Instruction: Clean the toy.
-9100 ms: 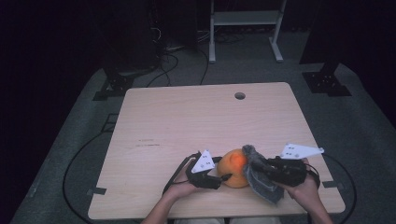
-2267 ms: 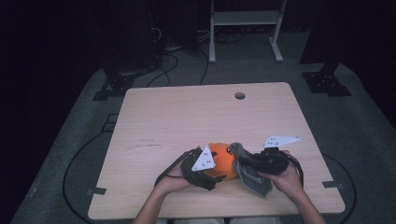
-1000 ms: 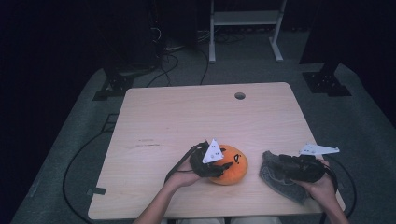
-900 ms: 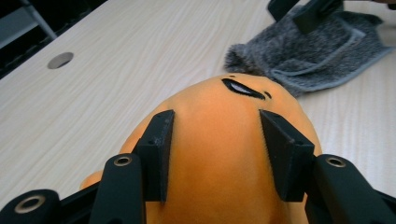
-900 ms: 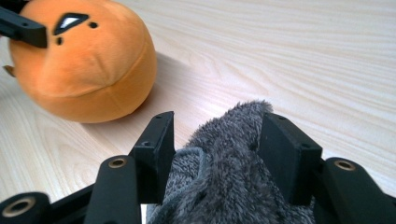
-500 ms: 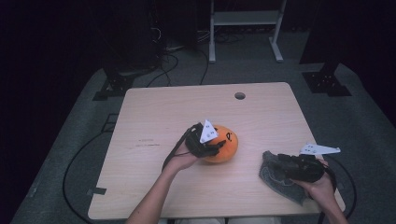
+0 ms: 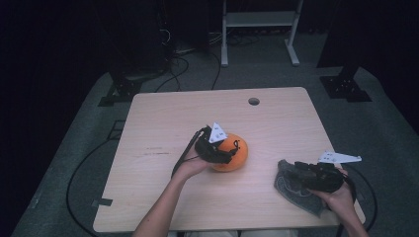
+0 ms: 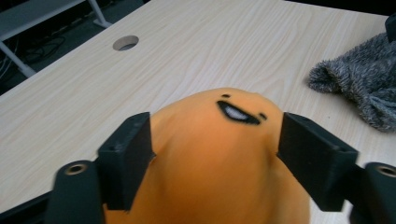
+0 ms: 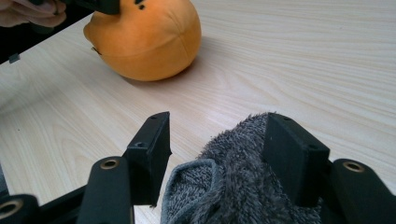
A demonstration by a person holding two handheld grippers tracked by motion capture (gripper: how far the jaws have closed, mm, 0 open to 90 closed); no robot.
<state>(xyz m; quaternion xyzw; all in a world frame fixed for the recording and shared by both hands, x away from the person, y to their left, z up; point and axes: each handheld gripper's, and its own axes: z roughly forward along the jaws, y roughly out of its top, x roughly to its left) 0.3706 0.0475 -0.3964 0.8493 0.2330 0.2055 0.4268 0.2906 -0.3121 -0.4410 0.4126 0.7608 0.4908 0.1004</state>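
High view: left gripper [image 7: 228,154] sits on the orange plush [image 7: 231,153] near the table [image 7: 163,123] centre, hand behind it. Right gripper [image 7: 307,174] is at the near right corner over a grey cloth [image 7: 295,190], well apart from the plush. Judging from this split, the two items are being handled separately, one per hand.

Left gripper view: jaws stand wide, one on each side of the plush [image 8: 219,154], with the left jaw pressed against its flank and the right one looking just off it. I'd call it open around the plush, not squeezing (no dent visible in the fabric). The stitched face points away from the camera. Cloth [image 8: 364,88] lies farther off at the right, and there's a cable hole [image 8: 126,43] in the table beyond.

Right gripper view: jaws are spread with the fuzzy cloth [image 9: 243,177] bunched between them, against the right jaw, with a gap to the left one. It reads as open, the cloth resting on the table, probably pinned under the gripper to keep it parked. Plush [image 9: 147,37] is ahead at upper left, with the left gripper on top.
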